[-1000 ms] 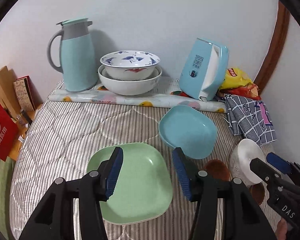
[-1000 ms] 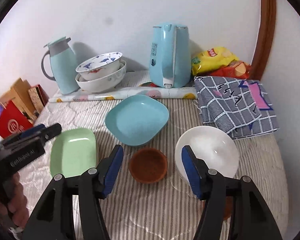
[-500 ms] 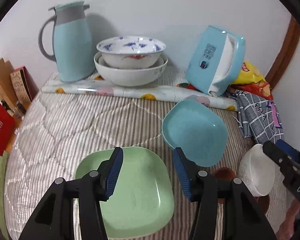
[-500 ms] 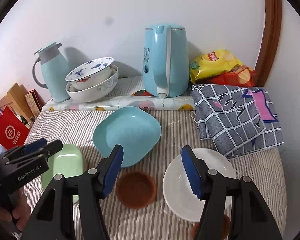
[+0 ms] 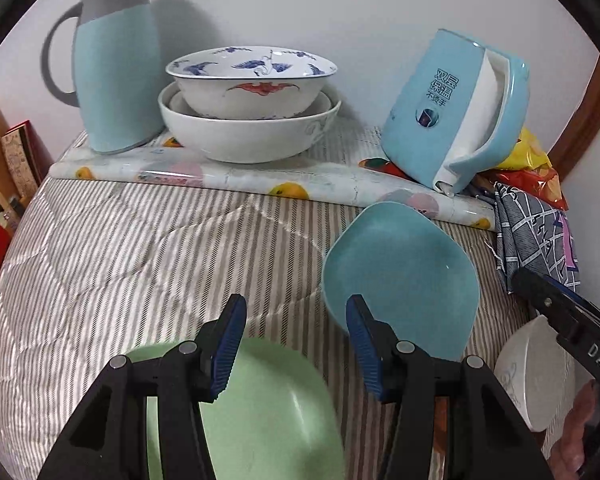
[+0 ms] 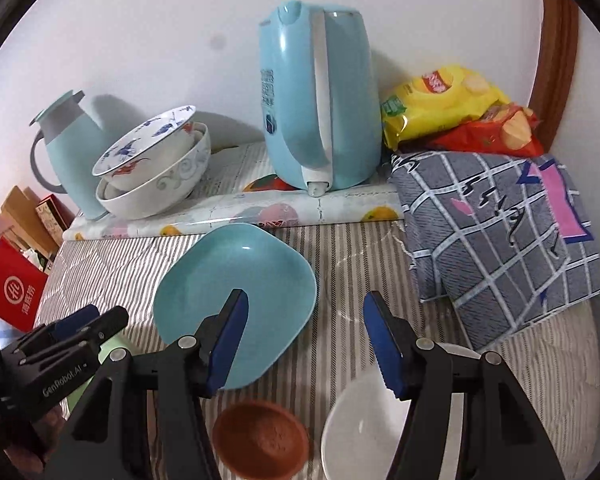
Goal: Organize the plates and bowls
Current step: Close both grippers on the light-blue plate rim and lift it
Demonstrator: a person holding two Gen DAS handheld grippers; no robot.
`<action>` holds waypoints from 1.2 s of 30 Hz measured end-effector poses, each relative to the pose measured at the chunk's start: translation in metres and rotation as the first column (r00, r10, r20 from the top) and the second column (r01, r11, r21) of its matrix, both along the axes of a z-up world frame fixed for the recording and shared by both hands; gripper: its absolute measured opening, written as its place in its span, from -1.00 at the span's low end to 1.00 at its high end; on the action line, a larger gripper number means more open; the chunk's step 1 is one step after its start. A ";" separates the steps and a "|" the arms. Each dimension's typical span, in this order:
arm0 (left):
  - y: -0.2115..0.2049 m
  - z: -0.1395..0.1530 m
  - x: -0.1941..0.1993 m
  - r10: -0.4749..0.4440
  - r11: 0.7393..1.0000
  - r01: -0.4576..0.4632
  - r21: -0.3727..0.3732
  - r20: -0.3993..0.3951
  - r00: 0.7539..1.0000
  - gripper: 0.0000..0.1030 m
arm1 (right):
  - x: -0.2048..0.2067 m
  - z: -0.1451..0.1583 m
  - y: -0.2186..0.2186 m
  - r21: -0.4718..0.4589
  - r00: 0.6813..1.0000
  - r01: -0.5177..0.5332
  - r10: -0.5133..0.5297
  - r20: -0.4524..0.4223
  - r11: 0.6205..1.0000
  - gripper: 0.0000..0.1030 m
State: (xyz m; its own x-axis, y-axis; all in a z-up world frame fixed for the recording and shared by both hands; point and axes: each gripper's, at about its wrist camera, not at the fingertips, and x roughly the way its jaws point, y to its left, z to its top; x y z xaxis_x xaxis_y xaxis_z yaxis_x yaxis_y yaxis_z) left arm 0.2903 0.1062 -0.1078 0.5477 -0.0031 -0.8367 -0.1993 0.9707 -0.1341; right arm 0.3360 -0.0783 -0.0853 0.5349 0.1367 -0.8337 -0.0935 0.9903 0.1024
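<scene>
At far left, a red packet [image 6: 14,290] and cardboard boxes [image 6: 28,216] edge the striped quilted cloth [image 5: 140,248]. A pale blue thermos jug [image 5: 116,68] stands at the back on a fruit-print mat [image 5: 260,184], just beside two nested bowls: a crane-painted bowl [image 5: 252,80] sits inside a larger white bowl [image 5: 248,136]. Nearer, the left gripper [image 5: 296,344] hangs wide open and empty above the green plate [image 5: 268,412]. The blue plate [image 6: 236,300] lies mid-cloth, just in front of the blue electric kettle [image 6: 320,100]. The right gripper [image 6: 304,344], jaws also spread and holding nothing, hovers over a small brown bowl [image 6: 260,436] and a white bowl [image 6: 360,428], its right finger overlapping the white bowl's rim. At far right, a checked cloth [image 6: 500,232] lies below yellow and red snack bags [image 6: 452,108].
</scene>
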 end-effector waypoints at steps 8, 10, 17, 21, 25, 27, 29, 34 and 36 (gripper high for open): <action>-0.002 -0.016 0.024 -0.010 1.000 0.010 -0.014 -0.025 1.000 -0.03 | 0.026 -0.023 0.009 -0.019 0.999 0.001 -0.001 -0.039 1.000 0.16; -0.002 -0.021 0.029 -0.011 1.000 0.010 -0.024 -0.029 1.000 -0.03 | 0.030 -0.029 0.011 -0.008 0.998 0.004 -0.004 -0.058 1.000 0.13; -0.004 -0.035 0.040 -0.015 0.999 0.013 -0.043 -0.060 0.998 -0.03 | 0.038 -0.048 0.016 -0.035 0.992 0.023 -0.028 -0.121 0.999 -0.16; -0.010 -0.042 0.046 -0.029 0.999 0.027 -0.028 -0.078 0.997 -0.13 | 0.041 -0.054 0.017 -0.019 0.990 0.026 -0.028 -0.139 0.999 -0.26; -0.014 -0.047 0.049 -0.040 0.999 0.037 -0.028 -0.090 0.995 -0.38 | 0.043 -0.062 0.016 -0.019 0.984 0.044 -0.047 -0.171 0.999 -0.55; -0.015 -0.050 0.052 -0.042 0.999 0.039 -0.028 -0.096 0.995 -0.48 | 0.043 -0.063 0.017 -0.030 0.984 0.041 -0.046 -0.170 0.999 -0.60; -0.016 -0.052 0.053 -0.048 0.999 0.046 -0.022 -0.094 0.994 -0.72 | 0.043 -0.064 0.018 -0.044 0.985 0.042 -0.048 -0.165 0.998 -0.69; -0.016 -0.049 0.053 -0.045 0.999 0.044 -0.016 -0.077 0.996 -0.76 | 0.043 -0.064 0.018 -0.052 0.989 0.046 -0.053 -0.138 0.998 -0.86; -0.015 -0.045 0.051 -0.044 0.999 0.043 -0.014 -0.067 0.997 -0.77 | 0.042 -0.062 0.017 -0.053 0.990 0.046 -0.053 -0.133 0.998 -0.88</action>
